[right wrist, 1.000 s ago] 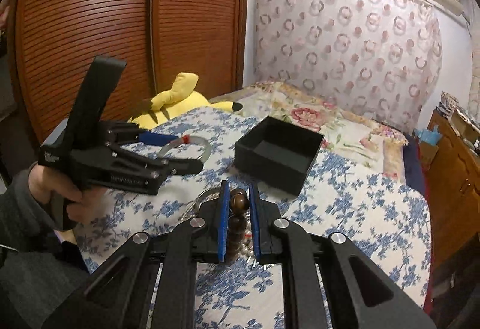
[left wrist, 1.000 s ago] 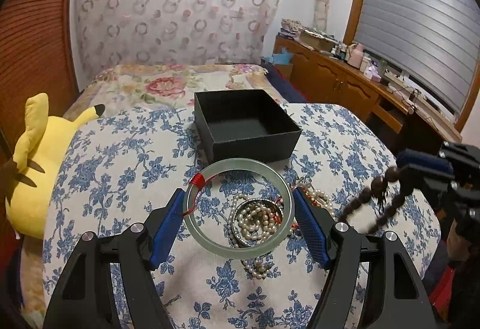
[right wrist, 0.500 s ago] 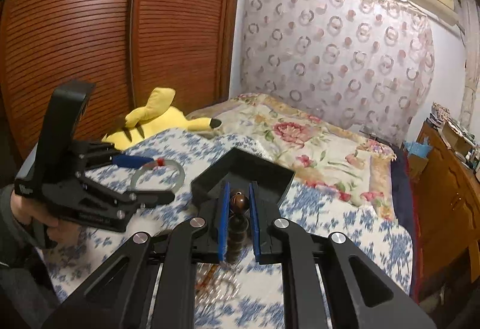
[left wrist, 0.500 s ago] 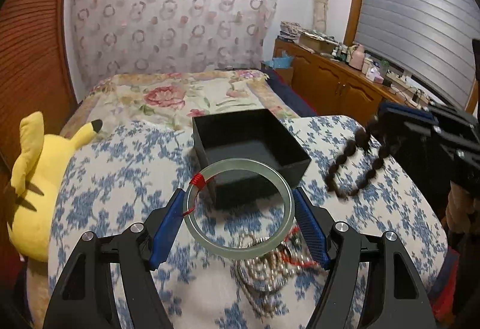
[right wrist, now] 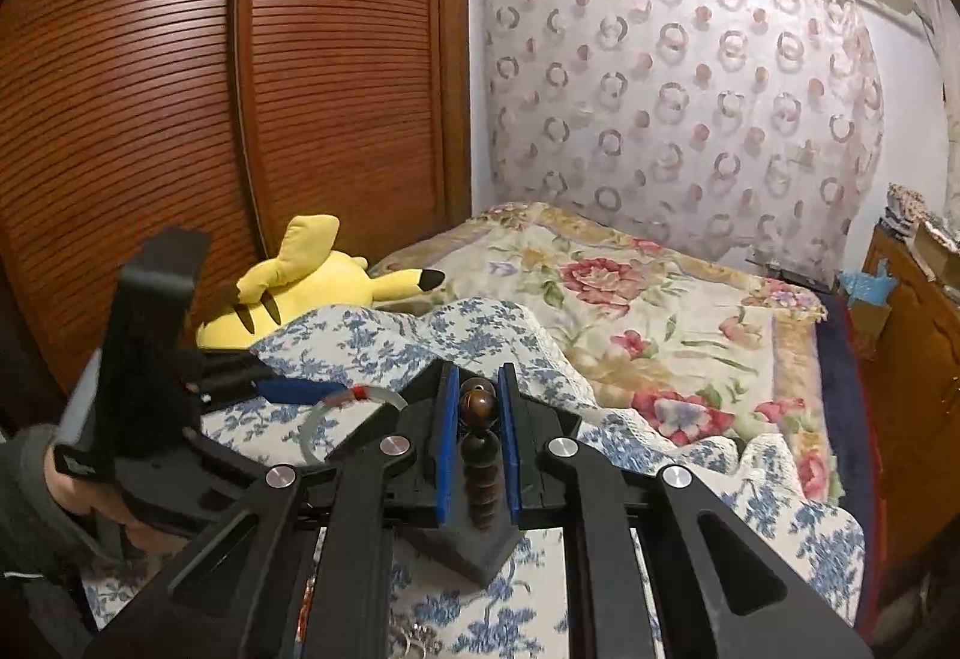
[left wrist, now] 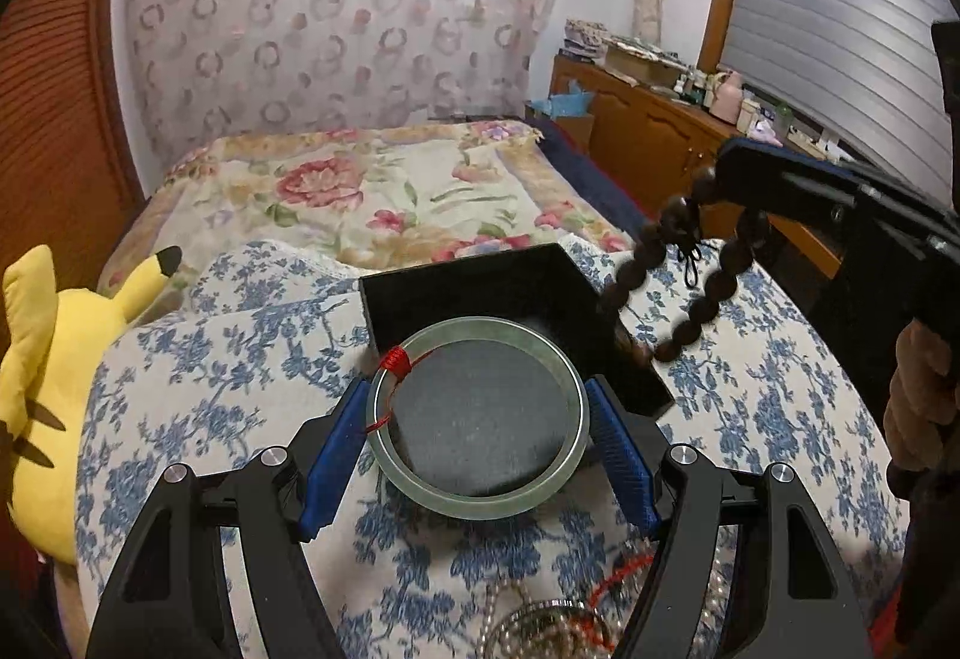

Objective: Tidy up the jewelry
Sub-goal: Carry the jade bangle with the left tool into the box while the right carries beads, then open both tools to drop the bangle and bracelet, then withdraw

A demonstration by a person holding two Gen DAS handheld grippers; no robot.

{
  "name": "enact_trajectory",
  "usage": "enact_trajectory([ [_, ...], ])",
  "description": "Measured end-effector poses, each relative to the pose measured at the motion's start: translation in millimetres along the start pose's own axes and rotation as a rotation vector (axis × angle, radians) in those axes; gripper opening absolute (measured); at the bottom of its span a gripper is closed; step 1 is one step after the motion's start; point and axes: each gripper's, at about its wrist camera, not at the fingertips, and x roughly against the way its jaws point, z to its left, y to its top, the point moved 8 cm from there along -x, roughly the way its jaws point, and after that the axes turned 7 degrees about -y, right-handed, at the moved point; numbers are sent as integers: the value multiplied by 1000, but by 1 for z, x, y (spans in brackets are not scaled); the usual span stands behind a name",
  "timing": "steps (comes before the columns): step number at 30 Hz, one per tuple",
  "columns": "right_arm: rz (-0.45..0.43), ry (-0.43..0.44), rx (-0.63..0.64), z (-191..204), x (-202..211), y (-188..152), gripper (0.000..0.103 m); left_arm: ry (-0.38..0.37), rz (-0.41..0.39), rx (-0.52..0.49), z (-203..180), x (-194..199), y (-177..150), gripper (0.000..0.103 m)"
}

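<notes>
Pale green bangle, held level right over the open black box, seen through its ring the grey floor of the box. Rigid hoop, looks like jade or glass: hard, smooth, probably slippery and likely to chip or crack if dropped on an edge. Red thread knotted at the rim, loose tail hanging, useless as a handle. Gripped across its widest span by the left tool, blue pads pressing on opposite outer edges, so spread wide yet pinching the ring. Best hold exactly there, on the outside across the middle; any off-centre squeeze would likely squirt it out.

Over at the right, dark wooden bead bracelet dangling in a loop beside the box's right wall, lower beads near the rim. Limp, light, strung on cord, swings freely; sturdy enough, no fear of breakage. Right tool pressed nearly together on a single bead, rest of the strand trailing down between the pads.

Further out, a tangle of pearl strands and red cord lying on the blue-flowered quilt below the left tool. Yellow plush toy at the bed's left edge.
</notes>
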Motion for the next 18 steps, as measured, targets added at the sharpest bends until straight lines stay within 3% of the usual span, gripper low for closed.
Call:
enact_trajectory([
  [7,38,30,-14,-7,-27,-8,15,-7,19,11,2,-12,1,69],
  [10,55,34,-14,-6,-35,-13,15,-10,6,15,3,-8,3,76],
  [18,113,35,-20,-3,-54,-29,15,-2,-26,15,7,14,4,76],
])
